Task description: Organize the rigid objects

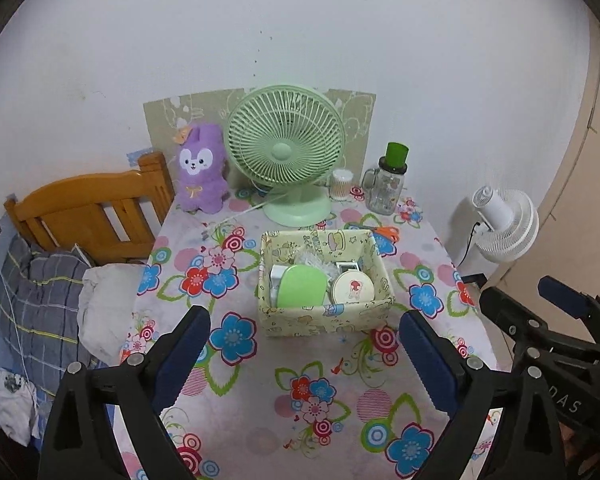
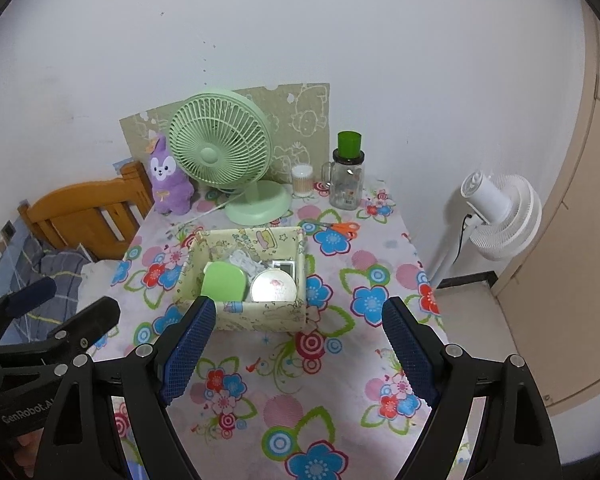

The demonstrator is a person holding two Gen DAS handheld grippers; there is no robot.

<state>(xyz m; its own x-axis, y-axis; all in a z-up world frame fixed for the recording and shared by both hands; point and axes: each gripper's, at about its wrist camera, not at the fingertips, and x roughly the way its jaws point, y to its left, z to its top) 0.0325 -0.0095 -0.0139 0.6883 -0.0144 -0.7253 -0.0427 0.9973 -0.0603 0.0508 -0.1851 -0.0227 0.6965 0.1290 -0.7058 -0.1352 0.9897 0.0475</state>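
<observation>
Your left tool (image 1: pixel 304 344) and right tool (image 2: pixel 296 344): both spread wide, empty, held back above bench (image 1: pixel 260 408). Green case (image 1: pixel 302 286) and round tin (image 1: pixel 353 286) sit gathered in patterned box (image 1: pixel 324 320), mid-bench; orange scissors (image 2: pixel 340 229) outside it, probably next.

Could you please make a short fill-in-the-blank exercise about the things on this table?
1. The green case and the round tin lie inside the patterned ____.
2. The plush toy beside the green fan is ____ in colour.
3. The scissors behind the box have ____ handles.
4. The jaws of the left gripper and the right gripper hold ____.

Missing words: box; purple; orange; nothing
</observation>
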